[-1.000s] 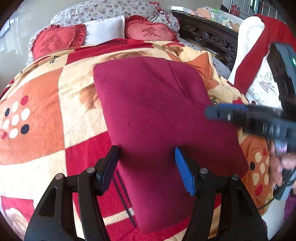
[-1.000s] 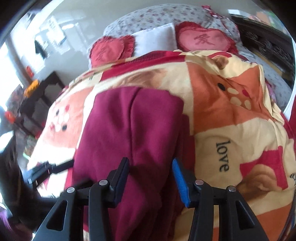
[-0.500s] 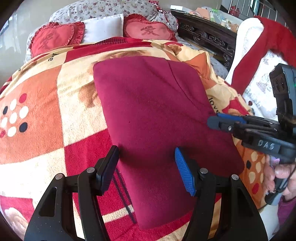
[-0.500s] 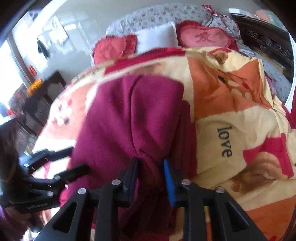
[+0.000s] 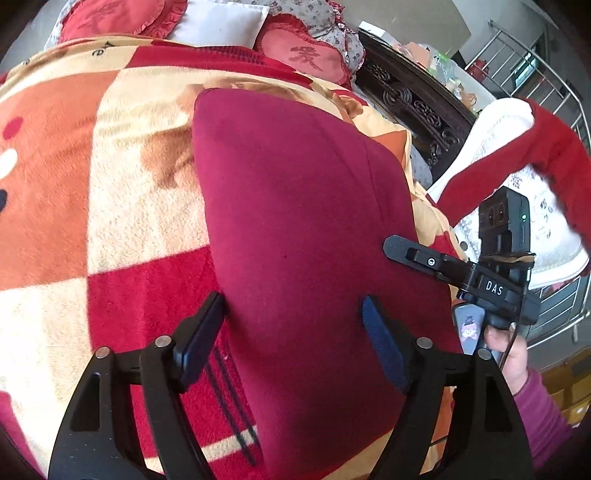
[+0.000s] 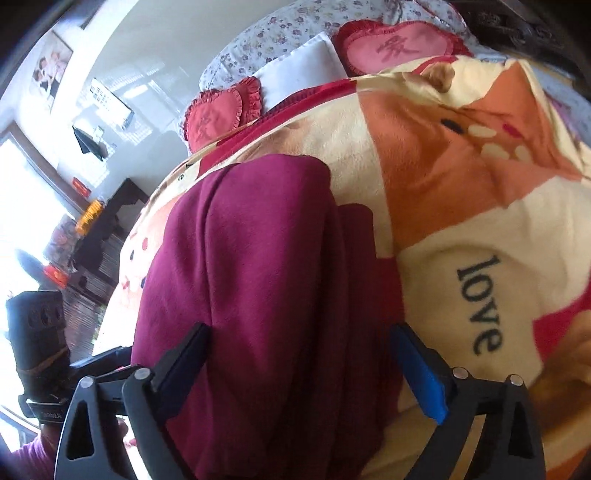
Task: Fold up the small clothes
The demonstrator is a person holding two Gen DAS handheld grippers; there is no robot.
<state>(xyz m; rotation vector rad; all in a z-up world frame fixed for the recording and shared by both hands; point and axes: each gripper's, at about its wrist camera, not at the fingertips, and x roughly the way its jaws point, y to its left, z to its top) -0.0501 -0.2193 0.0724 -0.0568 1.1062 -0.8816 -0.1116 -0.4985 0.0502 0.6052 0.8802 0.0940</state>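
Note:
A dark red garment lies folded into a long band on the patterned blanket; it also shows in the right wrist view. My left gripper is open, its jaws astride the garment's near end, just above it. My right gripper is open wide over the garment's right near part, its fingers on either side of the cloth. In the left wrist view the right gripper reaches in from the right over the garment's edge.
Heart-shaped red cushions and a white pillow lie at the bed's head. A dark carved wooden bedside piece and a white and red cloth are to the right. Dark furniture stands left of the bed.
My right gripper closed on a fold of the garment half a second ago and has now opened wide, letting it go. My left gripper stayed open and moved closer over the garment.

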